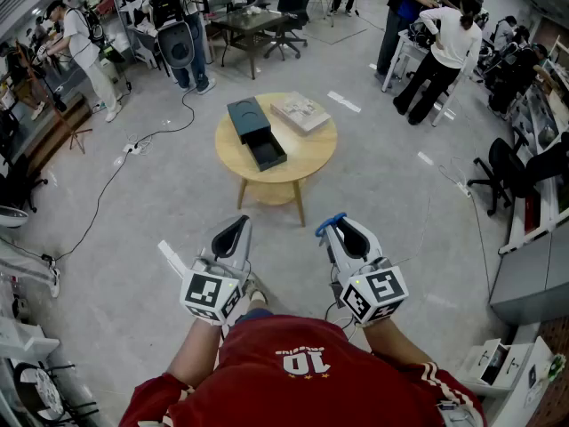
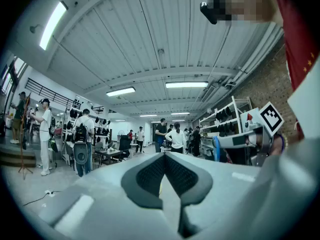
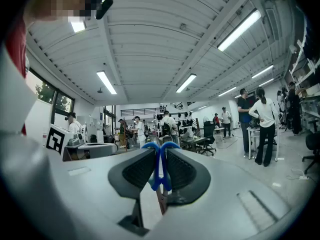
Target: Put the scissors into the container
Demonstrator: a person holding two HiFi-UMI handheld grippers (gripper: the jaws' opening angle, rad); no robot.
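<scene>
While the person stands well back from the round table [image 1: 307, 160], left gripper [image 1: 238, 225] is closed, pads together on nothing. On the table, the dark container [image 1: 249, 118] has its drawer [image 1: 267, 153] pulled out, showing only a dark interior. Right gripper [image 1: 342, 224] is clamped on the blue-handled scissors [image 3: 160, 170], well apart from the container.

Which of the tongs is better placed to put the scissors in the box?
The right. The right tongs grip the blue-handled scissors, while the left tongs hold nothing. The open box on the round table sits ahead, with neither touching it.
</scene>
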